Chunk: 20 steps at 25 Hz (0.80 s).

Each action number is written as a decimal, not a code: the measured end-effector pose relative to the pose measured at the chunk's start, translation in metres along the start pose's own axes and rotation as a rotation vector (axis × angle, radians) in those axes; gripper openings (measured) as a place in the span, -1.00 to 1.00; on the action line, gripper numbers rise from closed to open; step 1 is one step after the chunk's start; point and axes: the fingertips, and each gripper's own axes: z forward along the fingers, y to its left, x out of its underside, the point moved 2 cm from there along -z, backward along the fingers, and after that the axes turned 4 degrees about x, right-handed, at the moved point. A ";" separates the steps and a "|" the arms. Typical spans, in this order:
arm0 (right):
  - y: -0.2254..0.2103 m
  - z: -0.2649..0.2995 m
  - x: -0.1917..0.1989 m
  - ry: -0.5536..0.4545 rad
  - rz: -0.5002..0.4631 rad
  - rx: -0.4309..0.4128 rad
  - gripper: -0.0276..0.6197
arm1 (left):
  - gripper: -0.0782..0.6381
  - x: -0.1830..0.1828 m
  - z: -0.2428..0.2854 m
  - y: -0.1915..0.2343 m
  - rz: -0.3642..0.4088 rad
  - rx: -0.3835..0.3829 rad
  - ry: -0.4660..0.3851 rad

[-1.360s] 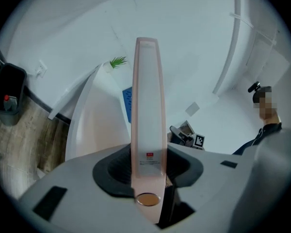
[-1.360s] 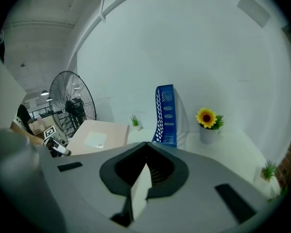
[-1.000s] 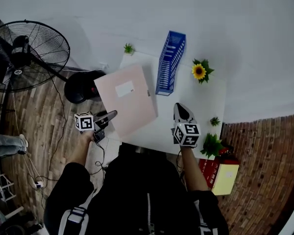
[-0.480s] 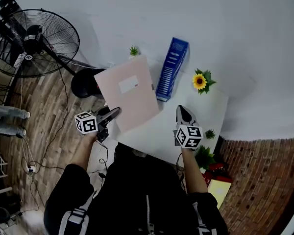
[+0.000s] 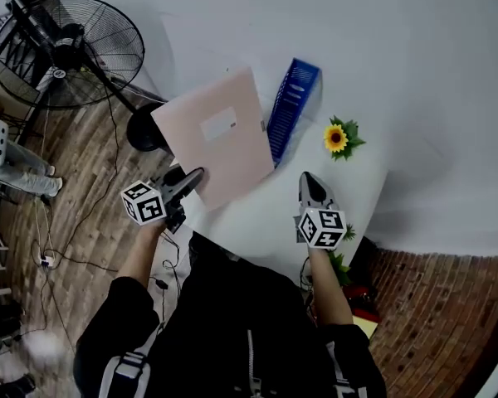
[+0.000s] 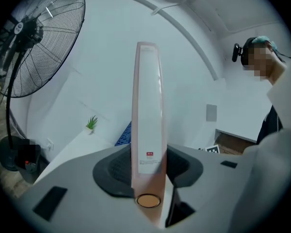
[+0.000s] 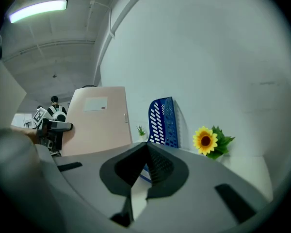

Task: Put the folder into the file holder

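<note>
A pale pink folder [image 5: 218, 135] with a white label hangs lifted and tilted above the white table [image 5: 274, 214], held by its near edge in my left gripper [image 5: 191, 181]. In the left gripper view the folder's spine [image 6: 148, 120] stands upright between the jaws, which are shut on it. The blue file holder [image 5: 292, 106] stands at the table's far side, just right of the folder; its blue mesh wall [image 7: 162, 120] also shows in the right gripper view. My right gripper [image 5: 310, 187] hovers over the table's right part, jaws shut with nothing in them.
A sunflower [image 5: 336, 138] stands right of the file holder, small green plants [image 5: 346, 233] at the table's right edge. A standing fan [image 5: 70, 52] and its dark base [image 5: 145, 127] are on the wood floor at left. A white wall runs behind the table.
The left gripper has raised the folder off the table and tipped it up, moving it further towards the file holder. The right gripper has stayed in place.
</note>
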 end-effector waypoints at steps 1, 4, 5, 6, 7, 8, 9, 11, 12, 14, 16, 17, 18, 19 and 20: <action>-0.002 -0.002 0.000 -0.002 -0.002 -0.005 -0.89 | -0.28 -0.002 0.002 -0.005 0.014 -0.012 -0.008; -0.011 -0.008 0.000 -0.006 0.000 -0.012 -0.89 | -0.28 -0.008 0.010 -0.015 0.063 -0.047 -0.038; -0.014 -0.011 0.001 -0.007 0.001 -0.013 -0.89 | -0.28 -0.010 0.014 -0.018 0.078 -0.059 -0.047; -0.017 -0.013 0.002 -0.008 0.003 -0.014 -0.89 | -0.28 -0.012 0.017 -0.021 0.092 -0.071 -0.055; -0.019 -0.015 0.002 -0.009 0.004 -0.016 -0.89 | -0.28 -0.014 0.020 -0.025 0.105 -0.080 -0.064; -0.021 -0.017 0.003 -0.011 0.005 -0.017 -0.89 | -0.28 -0.017 0.024 -0.028 0.119 -0.087 -0.073; -0.023 -0.019 0.003 -0.013 0.006 -0.018 -0.89 | -0.28 -0.019 0.027 -0.031 0.132 -0.095 -0.081; -0.027 -0.022 0.003 -0.017 0.010 -0.019 -0.89 | -0.28 -0.025 0.034 -0.037 0.159 -0.114 -0.096; -0.028 -0.024 0.003 -0.019 0.013 -0.019 -0.89 | -0.28 -0.027 0.038 -0.040 0.173 -0.123 -0.102; -0.030 -0.027 0.003 -0.023 0.016 -0.018 -0.89 | -0.28 -0.031 0.047 -0.046 0.204 -0.139 -0.110; -0.033 -0.030 0.003 -0.029 0.018 -0.016 -0.89 | -0.28 -0.035 0.056 -0.051 0.241 -0.156 -0.114; -0.033 -0.031 0.002 -0.033 0.018 -0.015 -0.89 | -0.28 -0.037 0.061 -0.054 0.262 -0.165 -0.116; -0.034 -0.033 0.002 -0.036 0.018 -0.013 -0.89 | -0.28 -0.039 0.065 -0.056 0.282 -0.175 -0.118; -0.035 -0.034 0.001 -0.040 0.017 -0.012 -0.89 | -0.28 -0.040 0.069 -0.058 0.300 -0.186 -0.120; -0.035 -0.036 0.001 -0.042 0.018 -0.009 -0.89 | -0.28 -0.042 0.073 -0.060 0.315 -0.196 -0.122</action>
